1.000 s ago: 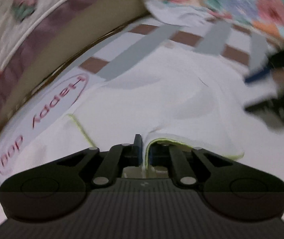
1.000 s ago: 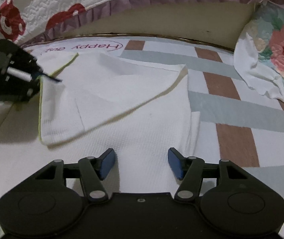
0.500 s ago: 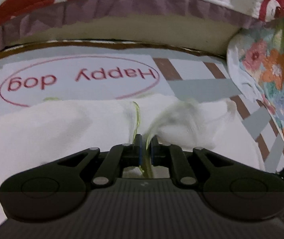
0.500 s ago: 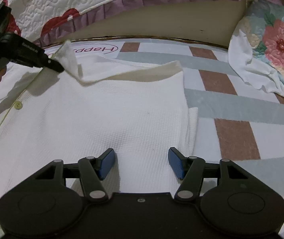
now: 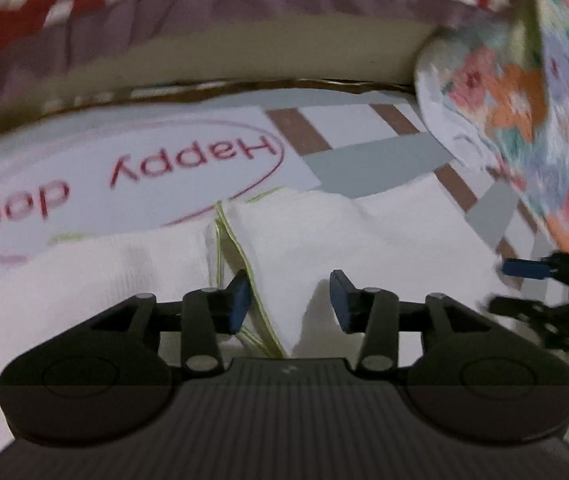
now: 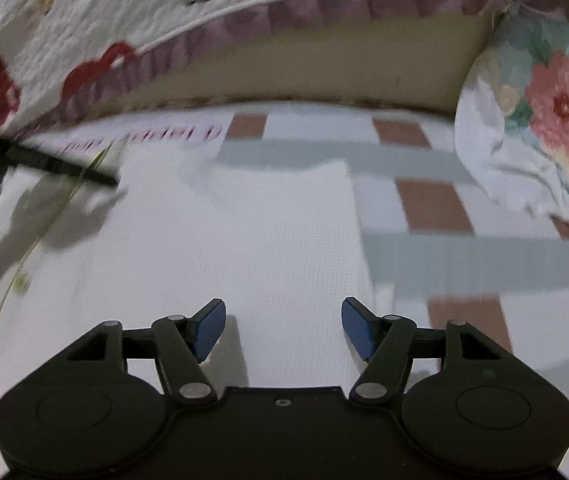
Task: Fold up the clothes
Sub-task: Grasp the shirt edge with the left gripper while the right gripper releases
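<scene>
Since a sec ago: left gripper let go of the shirt's trimmed edge, jaws opening.
L view only: "Happy dog" mat print readable, yellow-green piping, folded flap lying loose btwn the blue pads, not pinched. R view only: waffle-weave white body spread flat on the checked mat, under and ahead of the right gripper, jaws widening, nothing btwn them. Quilted floral bedding at right.
</scene>
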A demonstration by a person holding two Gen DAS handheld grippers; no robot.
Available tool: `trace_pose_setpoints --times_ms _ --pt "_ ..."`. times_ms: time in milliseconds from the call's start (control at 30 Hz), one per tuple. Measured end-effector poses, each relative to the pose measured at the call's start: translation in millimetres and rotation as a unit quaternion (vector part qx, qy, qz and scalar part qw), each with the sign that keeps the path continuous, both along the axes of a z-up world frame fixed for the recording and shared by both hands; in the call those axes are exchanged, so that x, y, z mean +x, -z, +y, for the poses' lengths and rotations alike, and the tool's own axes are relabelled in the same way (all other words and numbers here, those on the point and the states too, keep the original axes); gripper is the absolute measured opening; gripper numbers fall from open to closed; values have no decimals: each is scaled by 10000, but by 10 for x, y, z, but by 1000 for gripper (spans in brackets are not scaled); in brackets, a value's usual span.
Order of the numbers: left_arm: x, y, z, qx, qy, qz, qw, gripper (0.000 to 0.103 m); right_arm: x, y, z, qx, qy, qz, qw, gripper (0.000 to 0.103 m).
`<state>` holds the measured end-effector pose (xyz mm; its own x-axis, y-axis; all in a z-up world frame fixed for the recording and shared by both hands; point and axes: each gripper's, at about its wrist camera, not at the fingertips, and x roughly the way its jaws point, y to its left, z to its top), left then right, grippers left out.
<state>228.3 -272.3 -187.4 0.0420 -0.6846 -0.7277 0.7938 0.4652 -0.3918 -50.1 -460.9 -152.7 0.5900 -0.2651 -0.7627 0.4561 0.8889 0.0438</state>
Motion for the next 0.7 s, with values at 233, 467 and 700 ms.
trace_pose_setpoints --times_ms 233,467,700 --pt "180 -104 -57 -693 -75 264 9972 5 493 256 -595 293 836 -393 9953 71" --pt "225 -259 49 -267 -512 -789 9952 42 531 136 -608 -287 815 -659 9941 3" --pt "-120 -351 579 312 -237 -1654 9854 50 385 77 -587 -625 1297 -307 9891 38"
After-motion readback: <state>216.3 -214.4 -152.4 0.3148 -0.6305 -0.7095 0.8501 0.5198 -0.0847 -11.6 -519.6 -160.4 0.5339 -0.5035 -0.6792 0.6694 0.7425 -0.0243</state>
